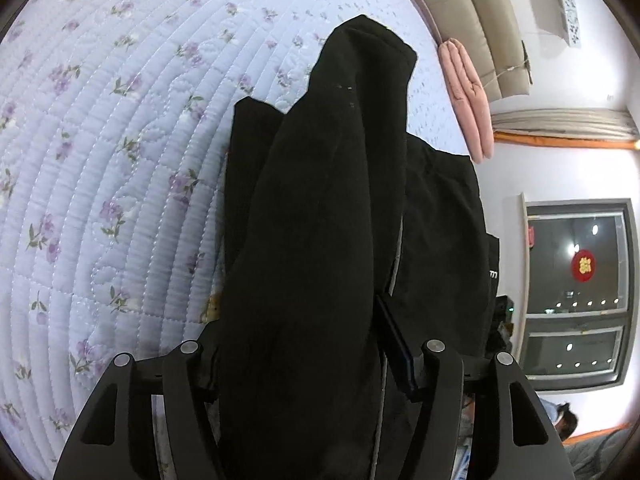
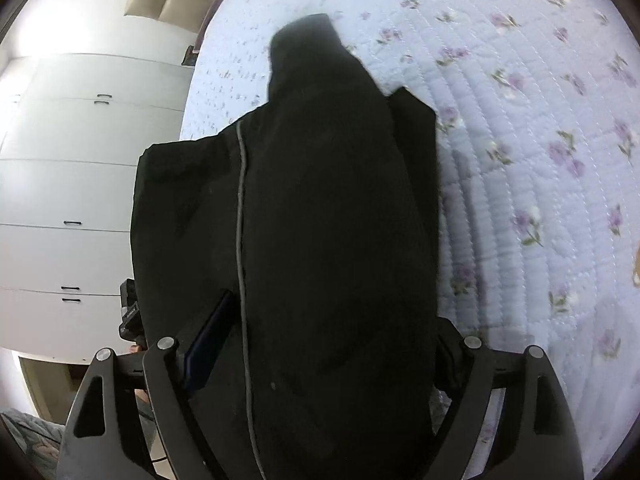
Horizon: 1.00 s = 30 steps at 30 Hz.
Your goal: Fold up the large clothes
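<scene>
Above the flowered quilt [image 1: 100, 140], my left gripper [image 1: 304, 360] and right gripper [image 2: 320, 344] each clench a bunch of the black garment [image 1: 320, 240], which hangs lifted between them. Black cloth blocks most of both views. Pink pillows [image 1: 468, 100] lean by the headboard; white cabinets [image 2: 80, 184] stand beside the bed.

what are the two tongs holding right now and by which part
Both the left tongs and the right tongs grip the black garment; which part cannot be told, as cloth hides the fingertips.
</scene>
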Motion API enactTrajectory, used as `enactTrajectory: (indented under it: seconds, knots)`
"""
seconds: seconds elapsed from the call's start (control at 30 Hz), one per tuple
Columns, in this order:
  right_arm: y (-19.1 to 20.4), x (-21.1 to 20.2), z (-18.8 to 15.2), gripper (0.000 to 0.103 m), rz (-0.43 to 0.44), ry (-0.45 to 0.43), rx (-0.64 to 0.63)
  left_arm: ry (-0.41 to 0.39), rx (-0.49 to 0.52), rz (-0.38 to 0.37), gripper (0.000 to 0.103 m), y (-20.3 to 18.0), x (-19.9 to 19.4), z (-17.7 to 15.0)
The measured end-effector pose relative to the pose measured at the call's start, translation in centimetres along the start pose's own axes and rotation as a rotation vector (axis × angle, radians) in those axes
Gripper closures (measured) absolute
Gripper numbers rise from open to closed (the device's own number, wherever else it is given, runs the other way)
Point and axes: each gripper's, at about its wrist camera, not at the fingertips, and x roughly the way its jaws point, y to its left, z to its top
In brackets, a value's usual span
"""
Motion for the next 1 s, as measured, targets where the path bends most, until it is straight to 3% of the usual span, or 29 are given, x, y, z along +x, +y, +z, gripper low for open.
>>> enactTrajectory:
  seconds: [0.03, 0.17, 0.23, 0.33, 0.53, 0.73, 1.0]
  knots:
    - [0.3, 0.0, 0.0, 0.026, -0.002, -0.002, -0.017, -0.008, 0.009, 0.006, 0.042, -0.4, 0.1, -0.1]
    - [0.6, -0.1, -0.4, 0.038, -0.007, -0.013, -0.04, -0.05, 0.041, 0.018, 0.06, -1.8, -0.3, -0.8]
    - [0.8, -0.5, -0.8, 0.052, -0.002, -0.034, -0.052, -0.079, 0.068, 0.016, 0.067, -2.4, -0.9, -1.3]
    - [1.1, -1.4, -1.2, 0.062, -0.001, -0.062, -0.076, -0.122, 0.065, -0.032, 0.075, -3.1, -2.5, -2.3]
    - [4.4, -2.7, -1.5, 0.069, 0.025, -0.12, -0.116, -0.189, 0.085, -0.134, 0.079, -6.2, -5.3, -3.9]
    - [8.0, -4.4, -3.3, 0.07, 0.01, -0.131, -0.185, -0.215, 0.141, -0.153, 0.079, -9.2, -7.7, -6.4]
    - [12.6, -5.9, -7.0, 0.071, -0.044, -0.174, -0.234, -0.228, 0.181, -0.161, 0.079, -8.3, -12.1, -10.1]
